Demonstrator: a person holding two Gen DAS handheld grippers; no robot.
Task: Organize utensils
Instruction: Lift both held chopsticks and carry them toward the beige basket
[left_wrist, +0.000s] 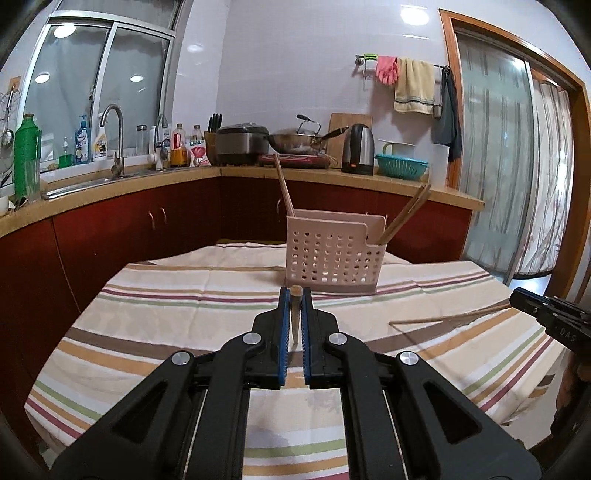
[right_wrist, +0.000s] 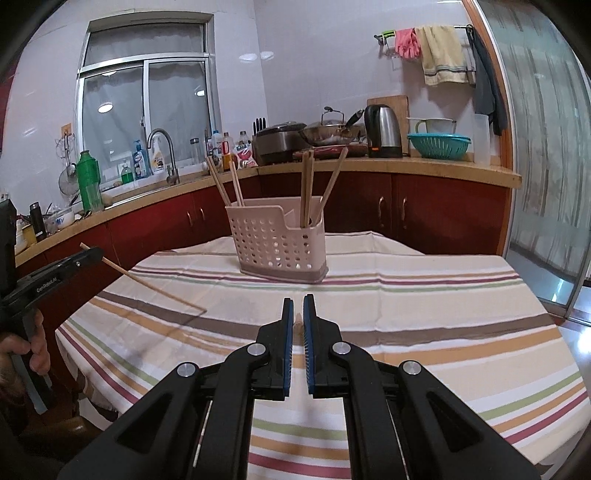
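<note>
I've got a chopstick (left_wrist: 296, 314) clenched in each claw — left claw (left_wrist: 295, 295), right claw (right_wrist: 298, 306) — lifted clear so they'll drop into the holder (left_wrist: 332, 254) at 12 o'clock.

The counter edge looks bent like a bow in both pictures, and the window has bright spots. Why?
Left wrist view: the lens curves the counter; the spots on the window are ceiling lights reflecting. Right wrist view: same curving, dark corners, one spot.

Both grippers (left_wrist: 295, 295) (right_wrist: 298, 304) are matte black with blue ribbed pads (left_wrist: 284, 332), silver pivot screws and white lettering
</note>
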